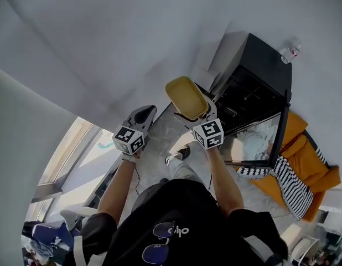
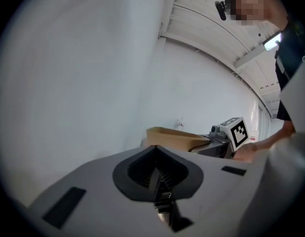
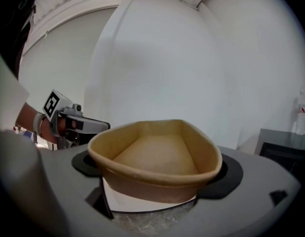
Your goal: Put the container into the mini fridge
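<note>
A tan, empty, rounded paper container (image 1: 185,96) is held up in the air with my right gripper (image 1: 197,114) shut on its near end. In the right gripper view the container (image 3: 155,154) fills the space between the jaws. The black mini fridge (image 1: 258,76) stands to the right, its glass door (image 1: 275,137) swung open, and the container is just left of its opening. My left gripper (image 1: 143,115) hovers left of the container, shut and empty. In the left gripper view the left gripper (image 2: 157,174) has its ribbed pads pressed together, and the container (image 2: 172,138) shows beyond them.
A small clear bottle (image 1: 290,52) stands on the fridge top. An orange cushion (image 1: 304,168) with striped cloth (image 1: 287,182) lies right of the open door. White walls are close on the left and ahead. A window (image 1: 77,159) is at lower left.
</note>
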Demonstrator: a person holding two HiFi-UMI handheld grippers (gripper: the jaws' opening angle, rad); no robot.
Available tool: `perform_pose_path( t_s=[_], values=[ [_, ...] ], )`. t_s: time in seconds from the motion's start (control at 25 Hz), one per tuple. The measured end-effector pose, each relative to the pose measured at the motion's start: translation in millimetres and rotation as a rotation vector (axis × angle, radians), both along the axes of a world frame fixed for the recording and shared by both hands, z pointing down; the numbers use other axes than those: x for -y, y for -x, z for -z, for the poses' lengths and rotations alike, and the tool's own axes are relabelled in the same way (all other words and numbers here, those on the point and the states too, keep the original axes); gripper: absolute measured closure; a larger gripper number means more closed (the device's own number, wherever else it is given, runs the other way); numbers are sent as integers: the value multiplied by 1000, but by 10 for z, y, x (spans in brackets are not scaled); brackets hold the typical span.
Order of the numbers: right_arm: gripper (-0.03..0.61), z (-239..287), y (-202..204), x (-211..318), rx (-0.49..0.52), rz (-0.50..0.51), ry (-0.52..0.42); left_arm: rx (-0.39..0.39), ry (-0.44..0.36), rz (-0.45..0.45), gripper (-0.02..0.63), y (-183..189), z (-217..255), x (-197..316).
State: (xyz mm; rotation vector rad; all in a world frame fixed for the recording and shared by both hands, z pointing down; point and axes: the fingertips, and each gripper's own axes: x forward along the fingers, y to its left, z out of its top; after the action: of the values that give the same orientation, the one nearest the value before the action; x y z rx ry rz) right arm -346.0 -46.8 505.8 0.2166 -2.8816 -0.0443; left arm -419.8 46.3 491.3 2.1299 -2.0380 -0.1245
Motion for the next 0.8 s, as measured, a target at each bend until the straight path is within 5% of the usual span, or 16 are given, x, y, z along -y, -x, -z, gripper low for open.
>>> perform_pose_path(
  t_s=[0.4, 0.8],
  values=[
    [14, 48, 237, 1327, 11, -151, 11, 7, 5, -155, 606, 361, 72, 1442],
    [14, 76, -190, 2237, 22, -324, 20, 33, 22, -329, 606, 54, 39, 2490]
  ],
)
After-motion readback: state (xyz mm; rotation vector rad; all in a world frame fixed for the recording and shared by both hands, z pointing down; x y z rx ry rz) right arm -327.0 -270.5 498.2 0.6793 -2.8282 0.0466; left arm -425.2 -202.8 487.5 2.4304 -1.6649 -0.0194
